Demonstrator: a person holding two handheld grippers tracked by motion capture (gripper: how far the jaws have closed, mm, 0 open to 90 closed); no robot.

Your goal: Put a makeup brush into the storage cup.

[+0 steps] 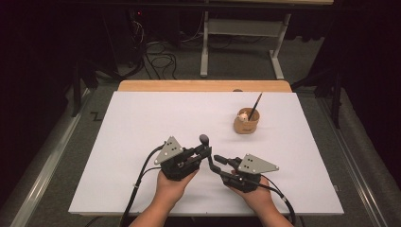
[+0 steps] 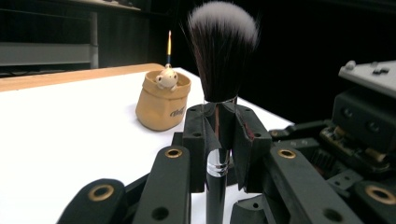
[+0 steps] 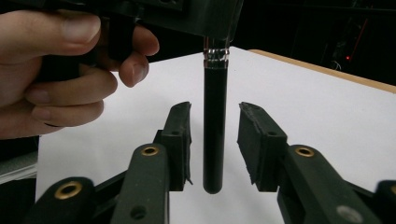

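- Two grippers meet near the table's (image 1: 142,123) front edge, a brush (image 2: 219,70) passing between them.
- At left, the left gripper (image 1: 204,152) is clamped on the brush just below its silver ferrule, holding it upright, bristles at the top and black handle hanging straight down.
- At centre, the brush's long axis runs vertical; its handle end (image 3: 214,140) hangs in the gap of the right gripper (image 3: 214,135), whose pads stand off it on both sides, touching nothing.
- At right, the right gripper (image 1: 218,160) points in toward the left one, its jaws spread around the handle; the left alone carries the brush.
- Farther right and toward the back, a tan cup (image 1: 246,124) stands well apart, a thin brush (image 1: 256,106) leaning out of it and a small figure (image 2: 166,78) at its rim.
- Nothing lies on the white surface between the hands and the cup; a carry there looks unobstructed.
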